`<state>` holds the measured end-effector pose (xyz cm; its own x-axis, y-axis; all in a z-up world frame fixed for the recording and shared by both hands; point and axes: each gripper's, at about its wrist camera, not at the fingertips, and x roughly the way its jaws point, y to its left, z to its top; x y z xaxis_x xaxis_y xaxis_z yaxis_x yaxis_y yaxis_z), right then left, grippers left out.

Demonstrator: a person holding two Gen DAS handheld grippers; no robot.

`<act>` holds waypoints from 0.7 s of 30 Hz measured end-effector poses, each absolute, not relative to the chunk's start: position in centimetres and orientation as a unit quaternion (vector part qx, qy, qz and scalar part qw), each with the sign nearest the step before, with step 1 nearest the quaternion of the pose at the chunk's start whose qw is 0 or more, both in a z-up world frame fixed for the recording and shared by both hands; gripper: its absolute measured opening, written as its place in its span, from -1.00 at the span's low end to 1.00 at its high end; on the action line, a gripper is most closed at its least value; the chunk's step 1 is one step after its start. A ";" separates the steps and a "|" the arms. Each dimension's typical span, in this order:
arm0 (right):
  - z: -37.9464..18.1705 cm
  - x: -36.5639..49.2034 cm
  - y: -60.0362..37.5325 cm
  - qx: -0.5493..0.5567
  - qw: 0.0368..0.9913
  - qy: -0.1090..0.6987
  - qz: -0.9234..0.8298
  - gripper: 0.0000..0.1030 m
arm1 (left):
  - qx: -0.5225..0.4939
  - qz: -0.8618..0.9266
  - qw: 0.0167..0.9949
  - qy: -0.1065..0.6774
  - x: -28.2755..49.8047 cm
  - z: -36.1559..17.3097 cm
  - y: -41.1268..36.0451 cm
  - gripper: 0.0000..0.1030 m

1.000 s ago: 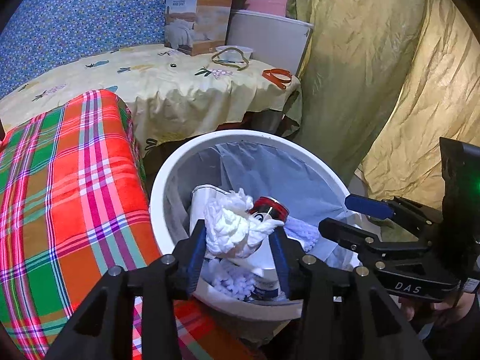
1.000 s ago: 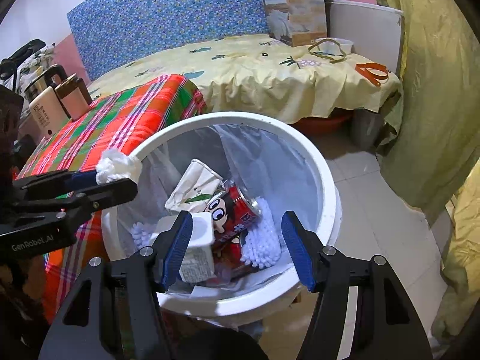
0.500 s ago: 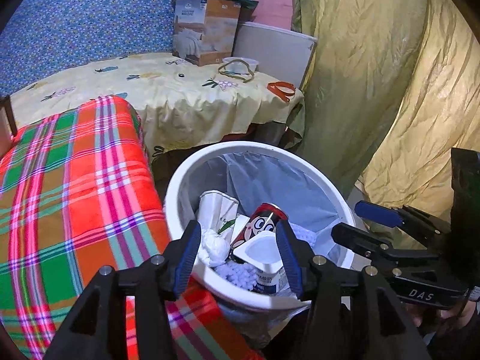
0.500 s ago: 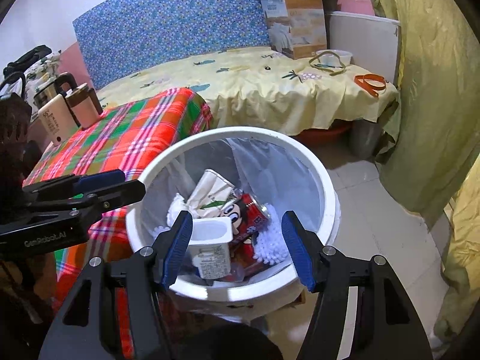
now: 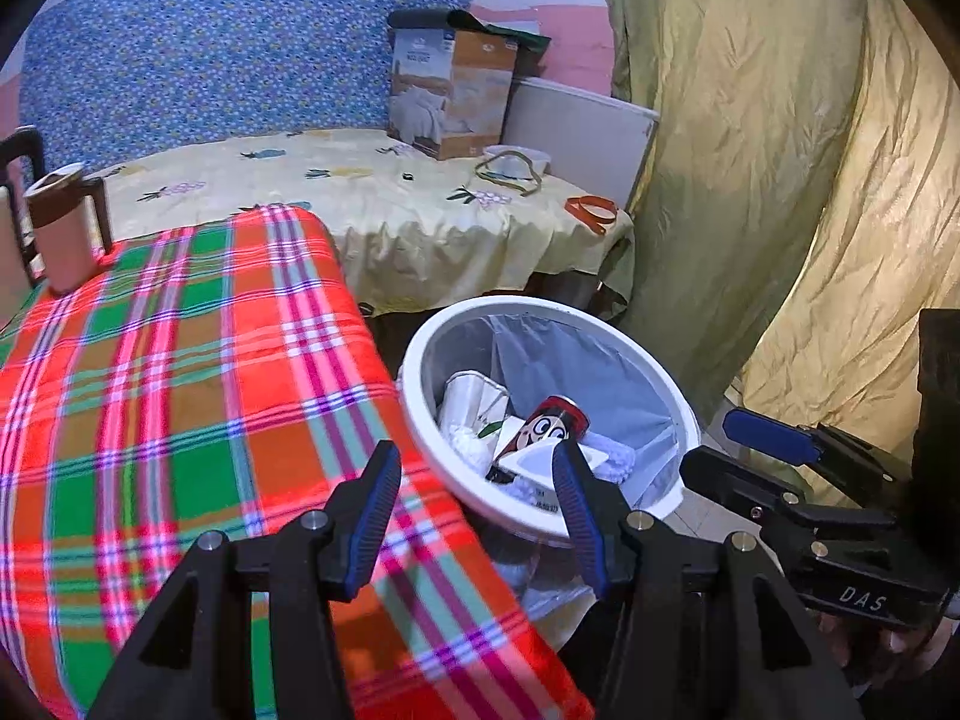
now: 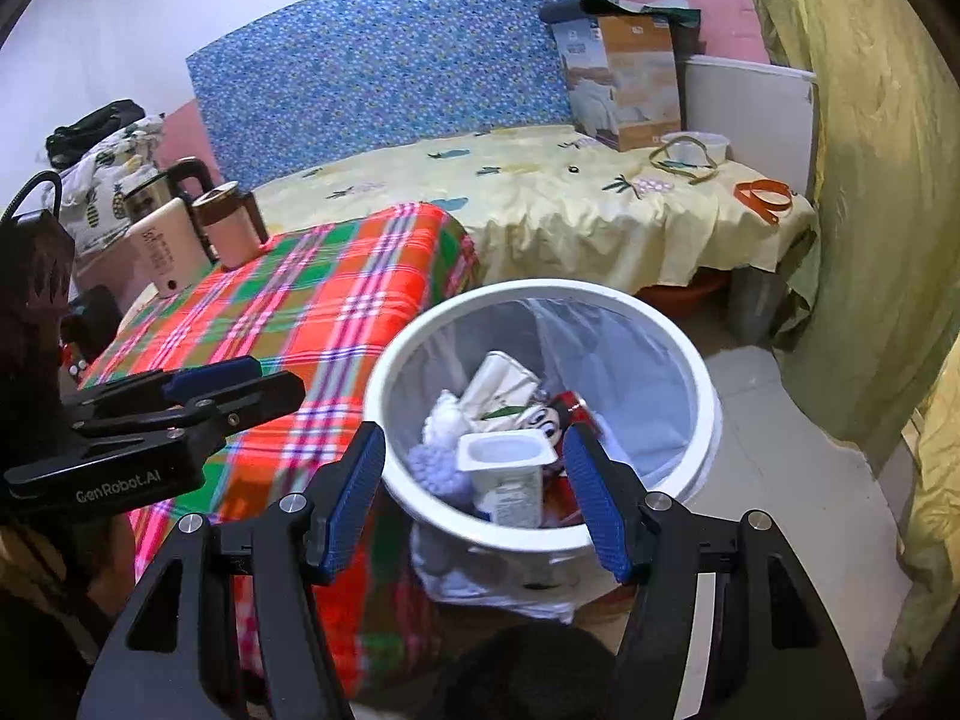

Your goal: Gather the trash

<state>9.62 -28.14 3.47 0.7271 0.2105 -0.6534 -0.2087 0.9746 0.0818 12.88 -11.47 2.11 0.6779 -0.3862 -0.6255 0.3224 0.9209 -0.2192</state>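
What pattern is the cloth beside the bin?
The cloth is a plaid of red, green and orange with pink stripes, clearest in the left wrist view.

Left tool [image 5: 474,516] and right tool [image 6: 474,498] gaping, empty (both tilted downward).

1. Premises: a lived-in home room, bedroom type.
2. Evidence: bed [image 6: 540,204] under a fruit-print sheet, blue patterned headboard [image 6: 384,60], plaid-covered table [image 5: 180,372] bearing a kettle [image 6: 156,189], draped yellow curtain [image 5: 780,150], lined waste bin [image 6: 690,354].
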 end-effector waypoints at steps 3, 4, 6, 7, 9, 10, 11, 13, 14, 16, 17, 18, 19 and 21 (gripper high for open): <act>3.6 8.8 -27.6 0.001 0.930 0.348 0.119 0.23 | -0.044 -0.182 0.919 0.347 11.7 2.4 -10.8 0.06; 3.6 8.6 -27.4 0.001 0.930 0.347 0.122 0.23 | -0.043 -0.179 0.920 0.346 11.4 2.5 -10.6 0.06; 3.7 8.1 -27.1 0.001 0.930 0.346 0.125 0.23 | -0.044 -0.171 0.923 0.341 10.6 2.7 -10.1 0.06; 3.7 7.7 -27.1 0.000 0.930 0.344 0.127 0.23 | -0.045 -0.169 0.924 0.340 10.2 2.8 -9.9 0.06; 3.8 7.3 -26.9 0.000 0.931 0.342 0.130 0.23 | -0.046 -0.164 0.926 0.337 9.5 2.9 -9.6 0.06; 3.8 7.0 -26.8 0.001 0.931 0.342 0.131 0.23 | -0.046 -0.162 0.927 0.336 9.2 3.0 -9.4 0.06; 3.8 6.7 -26.7 0.001 0.931 0.341 0.133 0.23 | -0.046 -0.160 0.928 0.334 8.8 3.1 -9.3 0.06; 3.9 6.3 -26.4 0.000 0.931 0.339 0.136 0.23 | -0.046 -0.156 0.930 0.331 8.3 3.1 -9.0 0.06; 4.0 6.1 -26.4 0.001 0.931 0.337 0.137 0.23 | -0.046 -0.153 0.930 0.330 8.0 3.2 -8.9 0.06; 4.1 5.7 -26.2 0.002 0.931 0.337 0.140 0.23 | -0.048 -0.149 0.931 0.329 7.5 3.2 -8.7 0.06; 4.1 5.5 -26.2 0.002 0.931 0.336 0.142 0.23 | -0.047 -0.147 0.932 0.328 7.3 3.2 -8.6 0.06; 4.1 5.3 -26.1 0.003 0.931 0.336 0.143 0.23 | -0.047 -0.144 0.933 0.328 7.0 3.1 -8.5 0.06; 4.1 5.2 -26.1 0.004 0.931 0.336 0.145 0.23 | -0.046 -0.143 0.933 0.327 6.6 3.1 -8.5 0.06; 4.2 4.8 -26.0 0.006 0.931 0.334 0.145 0.23 | -0.046 -0.142 0.933 0.327 6.2 3.1 -8.4 0.06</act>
